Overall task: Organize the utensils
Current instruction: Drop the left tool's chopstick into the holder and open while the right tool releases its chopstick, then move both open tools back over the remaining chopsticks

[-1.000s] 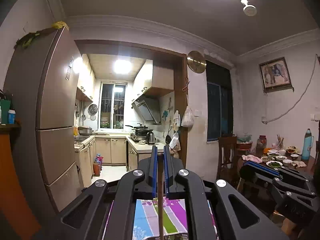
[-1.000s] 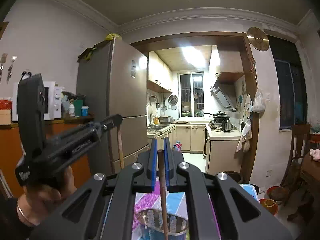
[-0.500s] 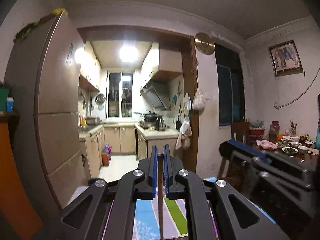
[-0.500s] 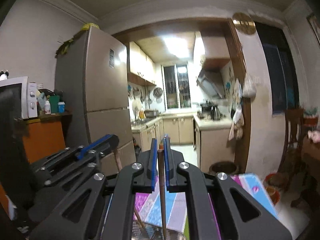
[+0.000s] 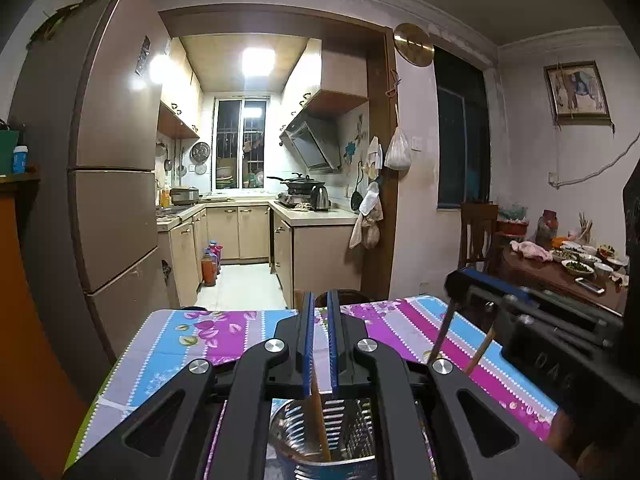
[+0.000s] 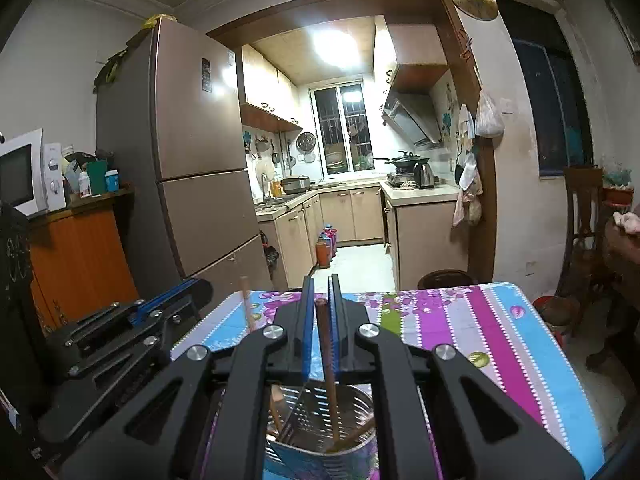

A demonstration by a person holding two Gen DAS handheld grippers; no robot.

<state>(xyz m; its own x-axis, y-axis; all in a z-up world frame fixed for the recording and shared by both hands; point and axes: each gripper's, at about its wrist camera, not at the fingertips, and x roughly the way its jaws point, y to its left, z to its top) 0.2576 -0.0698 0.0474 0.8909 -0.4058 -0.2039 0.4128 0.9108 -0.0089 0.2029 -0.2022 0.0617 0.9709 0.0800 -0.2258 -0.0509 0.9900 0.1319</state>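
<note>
In the left wrist view my left gripper (image 5: pixel 320 296) is shut on a light wooden chopstick (image 5: pixel 321 412), whose lower end stands inside a slotted metal utensil holder (image 5: pixel 352 420) right below the fingers. The right wrist view has my right gripper (image 6: pixel 320 280) shut on a darker brown chopstick (image 6: pixel 325 344) that also reaches down into the holder (image 6: pixel 358 402). A fork (image 6: pixel 294 414) and other chopsticks lean inside it. Each gripper appears in the other's view: the right gripper (image 5: pixel 454 286) beside me on the right, the left gripper (image 6: pixel 202 286) on the left.
The holder stands near the front of a table under a striped, flowered cloth (image 5: pixel 192 340). Beyond are a tall fridge (image 5: pixel 112 160), the kitchen doorway, a stool (image 6: pixel 444 278) at the table's far edge, and a dining table with dishes (image 5: pixel 560 272) at right.
Both grippers have sunk toward the table, side by side, each still shut on its chopstick. The metal holder has come into view beneath them, with the chopstick ends now inside it.
</note>
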